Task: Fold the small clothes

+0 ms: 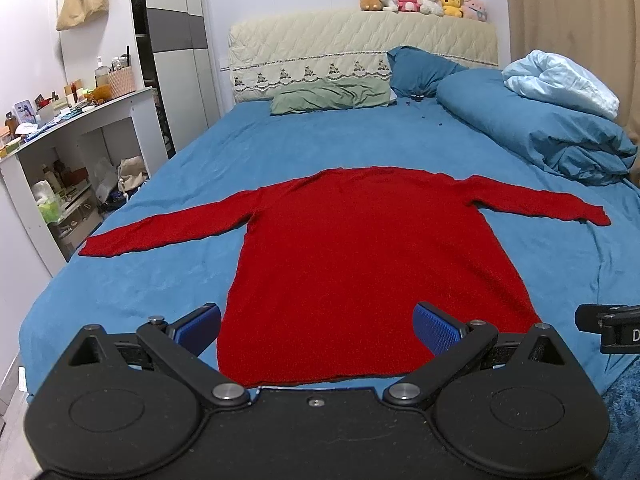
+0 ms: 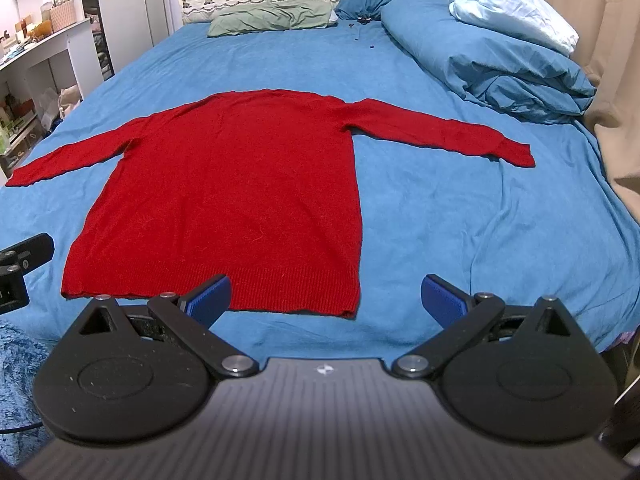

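A red long-sleeved sweater point(image 1: 360, 256) lies flat on the blue bed sheet point(image 1: 152, 280), both sleeves spread out sideways and its hem toward me. It also shows in the right wrist view point(image 2: 240, 184). My left gripper point(image 1: 318, 328) is open and empty, hovering above the hem. My right gripper point(image 2: 326, 300) is open and empty, above the hem's right corner and the bare sheet point(image 2: 480, 208) beside it.
A rolled blue duvet point(image 1: 540, 120) with a pale blanket lies at the back right. Green point(image 1: 328, 96) and blue pillows rest at the headboard. A cluttered white shelf unit point(image 1: 80, 132) stands left of the bed. A curtain point(image 2: 616, 92) hangs on the right.
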Demonstrator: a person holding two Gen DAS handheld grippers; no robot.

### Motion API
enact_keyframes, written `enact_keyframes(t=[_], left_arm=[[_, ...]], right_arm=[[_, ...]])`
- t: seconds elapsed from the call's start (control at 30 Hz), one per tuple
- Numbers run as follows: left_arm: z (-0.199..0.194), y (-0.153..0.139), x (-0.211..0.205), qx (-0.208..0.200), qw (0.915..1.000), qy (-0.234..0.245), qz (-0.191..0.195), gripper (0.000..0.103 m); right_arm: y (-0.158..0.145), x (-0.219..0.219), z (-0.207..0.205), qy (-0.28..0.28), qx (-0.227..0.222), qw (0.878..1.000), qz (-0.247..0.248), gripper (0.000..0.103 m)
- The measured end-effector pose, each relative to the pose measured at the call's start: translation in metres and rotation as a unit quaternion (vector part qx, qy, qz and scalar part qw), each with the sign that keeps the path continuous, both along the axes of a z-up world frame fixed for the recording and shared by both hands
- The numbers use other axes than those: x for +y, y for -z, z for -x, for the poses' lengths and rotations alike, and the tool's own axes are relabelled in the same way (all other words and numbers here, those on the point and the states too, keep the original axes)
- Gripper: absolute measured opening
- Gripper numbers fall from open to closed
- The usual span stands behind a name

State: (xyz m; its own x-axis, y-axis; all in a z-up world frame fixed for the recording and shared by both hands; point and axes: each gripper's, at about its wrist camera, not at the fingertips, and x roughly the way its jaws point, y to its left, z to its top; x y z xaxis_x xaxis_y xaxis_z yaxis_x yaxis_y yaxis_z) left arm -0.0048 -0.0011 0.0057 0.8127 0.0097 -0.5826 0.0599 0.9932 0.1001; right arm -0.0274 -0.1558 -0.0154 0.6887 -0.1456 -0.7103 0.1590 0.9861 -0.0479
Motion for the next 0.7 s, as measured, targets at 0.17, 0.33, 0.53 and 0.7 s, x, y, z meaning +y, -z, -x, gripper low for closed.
enact_keyframes(t=[0.17, 0.33, 0.53, 0.7], left_arm=[[0.0023, 0.0009, -0.0009, -0.001, 1.0, 0.0, 0.0, 0.103], [0.0022, 0.0007, -0.001, -0.001, 1.0, 0.0, 0.0, 0.103], [0.0038, -0.001, -0.0011, -0.003, 1.0, 0.0, 0.001, 0.103], [0.0046, -0.0021, -0.0012, -0.005, 1.0, 0.0, 0.0, 0.103]], right_arm=[[-0.0006, -0.0001, 0.0007, 0.002, -0.001, 1.0, -0.002, 0.103], [-0.0003, 0.0003, 0.0006, 0.002, -0.001, 1.0, -0.002, 0.103], [-0.0002, 0.0011, 0.0009, 0.002, -0.003, 1.0, -0.004, 0.103], [-0.0011, 0.0003, 0.001, 0.001, -0.002, 1.0, -0.006, 0.103]])
